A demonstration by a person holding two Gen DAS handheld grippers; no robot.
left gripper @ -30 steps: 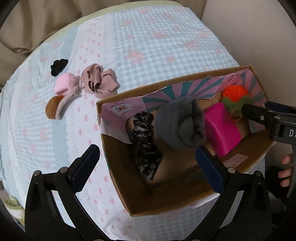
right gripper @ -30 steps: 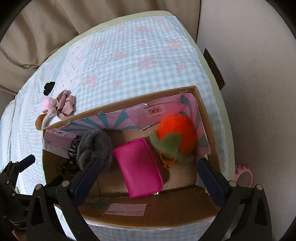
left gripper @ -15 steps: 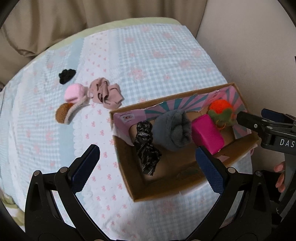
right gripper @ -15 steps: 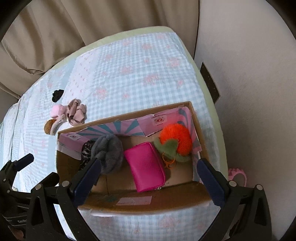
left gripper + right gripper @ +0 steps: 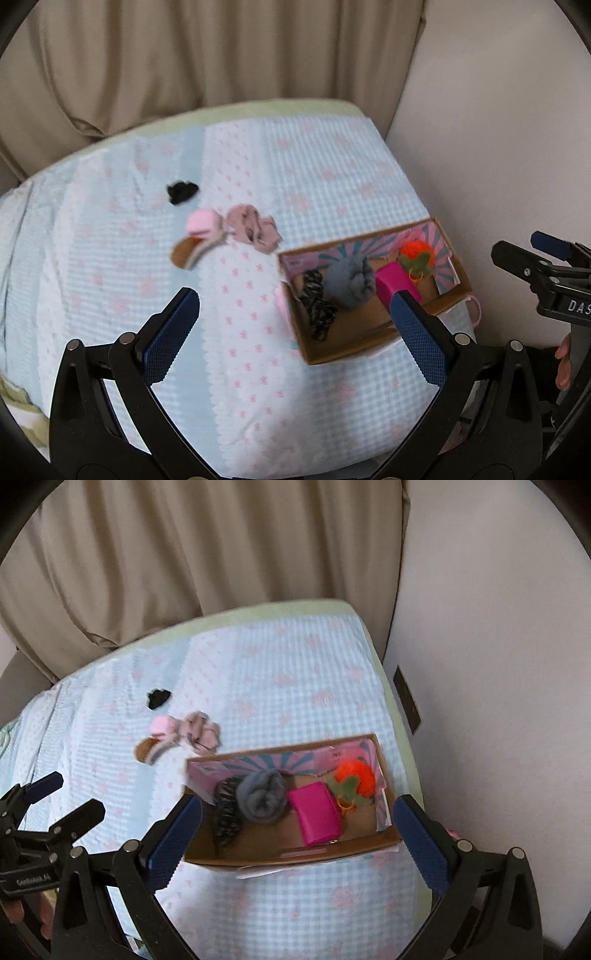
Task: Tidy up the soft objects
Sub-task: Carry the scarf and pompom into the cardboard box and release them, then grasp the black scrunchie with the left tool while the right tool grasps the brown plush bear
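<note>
Already half sorted: four soft things sit in the box (image 5: 291,853) at lower centre.
Pink scrunchie (image 5: 255,229), pompoms (image 5: 201,221) and black tie (image 5: 181,192) lie on the bed (image 5: 314,155), upper left. Left tool (image 5: 295,332) and right tool (image 5: 297,836) gape wide, empty; next, probably reach the scrunchie.

Cardboard box (image 5: 295,856), open-topped, pink-and-teal lining, near the bed's right edge; holding, left to right: black patterned scrunchie (image 5: 225,812), rolled grey fuzzy item (image 5: 262,797), magenta pouch (image 5: 319,812) lying flat, orange pom-pom with green felt (image 5: 354,775). Outside on the bedspread (image 5: 277,686): dusty-pink scrunchie (image 5: 201,733), pink-and-brown fluffy clip (image 5: 157,736) touching it, black scrunchie (image 5: 159,698) apart.
</note>
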